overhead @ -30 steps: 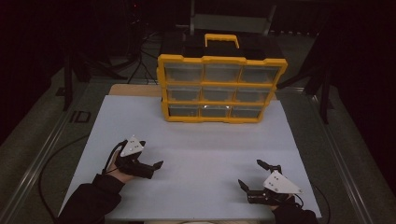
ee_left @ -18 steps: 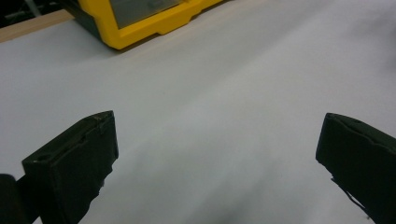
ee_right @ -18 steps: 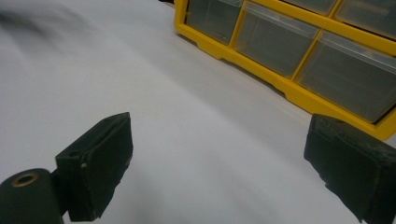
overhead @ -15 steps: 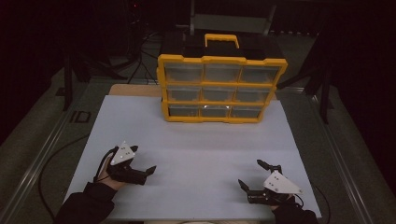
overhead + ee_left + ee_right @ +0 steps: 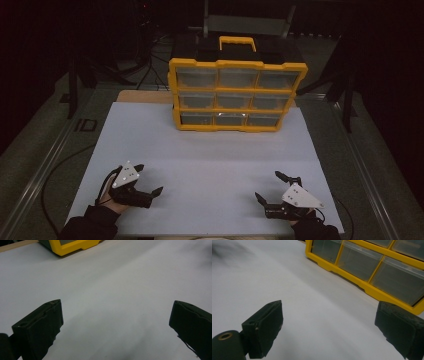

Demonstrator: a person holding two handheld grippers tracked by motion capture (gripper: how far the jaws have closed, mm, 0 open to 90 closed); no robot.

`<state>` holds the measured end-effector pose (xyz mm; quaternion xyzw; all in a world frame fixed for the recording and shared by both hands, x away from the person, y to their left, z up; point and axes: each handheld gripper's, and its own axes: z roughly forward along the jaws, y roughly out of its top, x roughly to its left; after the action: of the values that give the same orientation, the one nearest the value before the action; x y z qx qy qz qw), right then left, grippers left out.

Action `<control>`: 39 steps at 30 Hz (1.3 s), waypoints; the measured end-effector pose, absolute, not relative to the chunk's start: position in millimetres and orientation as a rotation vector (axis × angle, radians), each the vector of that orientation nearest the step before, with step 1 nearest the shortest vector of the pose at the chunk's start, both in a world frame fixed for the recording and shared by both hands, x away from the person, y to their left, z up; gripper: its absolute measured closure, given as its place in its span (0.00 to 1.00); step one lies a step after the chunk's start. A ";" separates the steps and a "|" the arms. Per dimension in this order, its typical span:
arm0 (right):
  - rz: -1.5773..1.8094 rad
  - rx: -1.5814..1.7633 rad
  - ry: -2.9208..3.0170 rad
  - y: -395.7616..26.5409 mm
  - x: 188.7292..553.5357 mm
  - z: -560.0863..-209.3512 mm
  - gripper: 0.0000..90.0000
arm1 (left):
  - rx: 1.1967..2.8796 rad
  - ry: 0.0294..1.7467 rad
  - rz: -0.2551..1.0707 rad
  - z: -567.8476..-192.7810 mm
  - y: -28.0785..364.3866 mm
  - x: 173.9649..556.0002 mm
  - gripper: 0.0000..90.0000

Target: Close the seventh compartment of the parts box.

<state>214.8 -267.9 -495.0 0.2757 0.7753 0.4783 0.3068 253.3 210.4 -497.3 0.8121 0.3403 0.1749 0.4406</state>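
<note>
Left claw (image 5: 148,180): we hold it low over the near left part of the table (image 5: 210,150), jaws spread wide apart with nothing between them — in the left gripper view only bare white surface lies between the 2 black jaws.
Right claw (image 5: 274,186): we hold it at the near right part of the table, jaws likewise spread wide and empty; whether it touches the surface we cannot tell.
Organizer (image 5: 236,95): a yellow drawer cabinet with a black top and a yellow handle stands upright at the far middle of the table, well apart from both claws.
Drawers (image 5: 233,100): 3 rows of 3 clear fronts, all pushed in as far as we can see; their contents are too dim to tell.
Right gripper view: the bottom row of drawers (image 5: 359,262) faces the right claw — still well ahead of the jaws.
Left gripper view: a yellow corner of the organizer (image 5: 72,246) shows at the top edge.
</note>
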 end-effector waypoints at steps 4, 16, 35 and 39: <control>1.264 0.730 2.052 -268.1 214.9 -495.1 0.09 | 2.022 0.823 0.443 -498.8 211.3 254.5 0.00; 1.263 0.726 2.057 -268.8 214.9 -496.1 0.09 | 2.040 0.830 0.459 -507.3 211.2 260.4 0.00; 1.258 0.740 2.066 -269.8 216.6 -498.5 0.09 | 2.001 0.830 0.475 -508.1 216.7 258.4 0.00; 1.256 0.741 2.068 -269.7 216.7 -498.6 0.09 | 1.997 0.827 0.479 -507.0 217.3 257.8 0.00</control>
<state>216.7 -269.7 -498.6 0.2794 0.7795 0.4732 0.3007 257.8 217.3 -507.0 0.8068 0.3341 0.1935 0.4473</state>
